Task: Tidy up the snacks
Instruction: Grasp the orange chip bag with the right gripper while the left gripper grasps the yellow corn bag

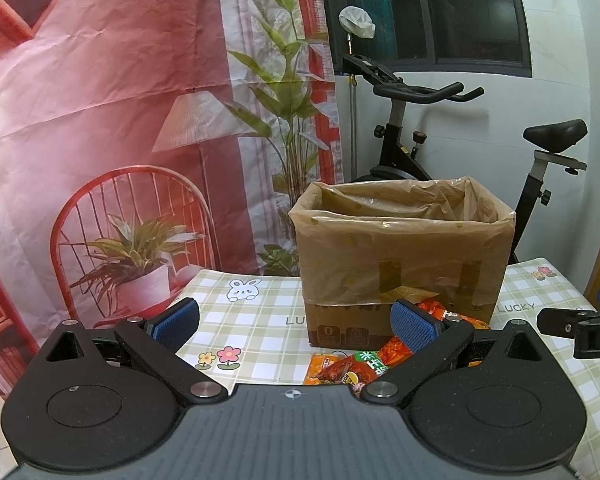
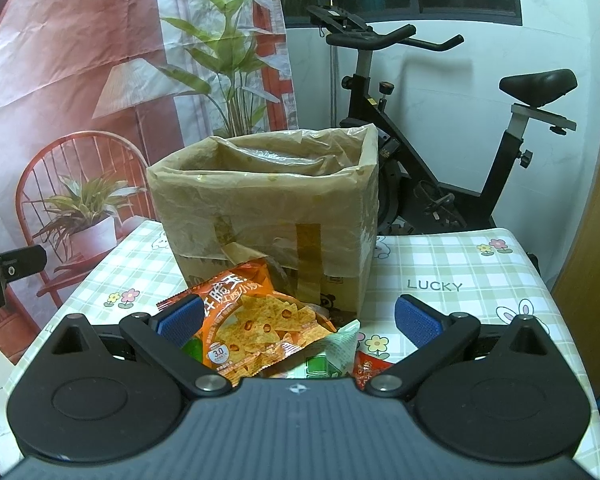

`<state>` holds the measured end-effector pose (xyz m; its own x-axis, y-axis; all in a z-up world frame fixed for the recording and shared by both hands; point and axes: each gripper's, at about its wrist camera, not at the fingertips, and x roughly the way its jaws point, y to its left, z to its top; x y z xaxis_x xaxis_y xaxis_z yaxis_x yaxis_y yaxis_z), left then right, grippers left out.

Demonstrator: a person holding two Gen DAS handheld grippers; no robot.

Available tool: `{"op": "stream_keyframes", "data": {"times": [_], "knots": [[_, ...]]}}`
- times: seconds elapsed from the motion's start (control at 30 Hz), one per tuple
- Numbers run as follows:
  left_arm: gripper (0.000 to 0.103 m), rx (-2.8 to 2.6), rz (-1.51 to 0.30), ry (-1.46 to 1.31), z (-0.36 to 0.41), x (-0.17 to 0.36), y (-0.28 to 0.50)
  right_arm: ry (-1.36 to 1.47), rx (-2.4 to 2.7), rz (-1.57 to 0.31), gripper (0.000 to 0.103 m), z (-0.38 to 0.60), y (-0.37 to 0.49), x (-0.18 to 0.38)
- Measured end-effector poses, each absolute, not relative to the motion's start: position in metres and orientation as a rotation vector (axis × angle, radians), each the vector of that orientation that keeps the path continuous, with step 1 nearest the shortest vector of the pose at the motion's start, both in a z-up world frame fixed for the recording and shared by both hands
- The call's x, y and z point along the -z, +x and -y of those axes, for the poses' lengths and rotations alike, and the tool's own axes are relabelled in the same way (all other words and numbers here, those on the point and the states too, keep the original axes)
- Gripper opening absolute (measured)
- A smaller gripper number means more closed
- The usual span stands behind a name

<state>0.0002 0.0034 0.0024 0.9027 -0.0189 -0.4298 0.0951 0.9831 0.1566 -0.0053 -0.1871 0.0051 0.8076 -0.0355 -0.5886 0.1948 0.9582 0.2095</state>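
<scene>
Left tongs [image 1: 295,322]: spread wide, nothing between the blue pads [image 1: 414,326]. Right tongs [image 2: 298,320]: also spread wide, gripping nothing; the orange chip packet [image 2: 256,320] sits in the gap, its left edge behind the left pad, contact not clear.

Snack pile lies on the worktop [image 2: 452,264] just in front of the lined cardboard box [image 2: 268,208]. Right wrist view: orange chip packet on top, a green-and-white packet [image 2: 328,354] under its right side, a red packet [image 2: 370,370] at the lower right. The chip packet's top edge overlaps the box front; can't tell if it touches.

Left wrist view shows only part of the pile [image 1: 352,366], low and right of centre, partly behind the right finger. Box [image 1: 404,252] top is open, plastic liner folded over the rim, interior contents not visible in either view.

Room: open check-pattern worktop to the left of the box in the left view and to the right of it in the right view. Worktop far edge runs just behind the box; exercise bike [image 2: 440,140] stands beyond it.

Each view catches the other tool's black tip at its frame edge: [image 1: 580,330] and [image 2: 8,270].
</scene>
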Motion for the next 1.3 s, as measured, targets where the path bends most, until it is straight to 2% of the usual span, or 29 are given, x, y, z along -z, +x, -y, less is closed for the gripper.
{"op": "stream_keyframes", "data": {"times": [0.6,0.9,0.97,1.1,1.3], "knots": [[0.103,0.138,-0.397,-0.150,-0.060,0.007,0.016,0.258,0.107,-0.583,0.103,0.183,-0.002,0.003],[0.101,0.131,-0.459,-0.001,-0.066,0.039,0.025,0.158,0.072,-0.531,0.103,0.166,0.007,0.030],[0.096,0.145,-0.489,0.003,-0.069,0.047,0.027,0.124,0.048,-0.527,0.103,0.157,0.013,0.038],[0.096,0.136,-0.509,-0.004,-0.077,0.055,0.035,0.063,-0.015,-0.514,0.103,0.140,0.035,0.054],[0.096,0.148,-0.512,-0.002,-0.078,0.068,0.039,-0.119,-0.092,-0.571,0.102,0.116,0.075,0.087]]}}
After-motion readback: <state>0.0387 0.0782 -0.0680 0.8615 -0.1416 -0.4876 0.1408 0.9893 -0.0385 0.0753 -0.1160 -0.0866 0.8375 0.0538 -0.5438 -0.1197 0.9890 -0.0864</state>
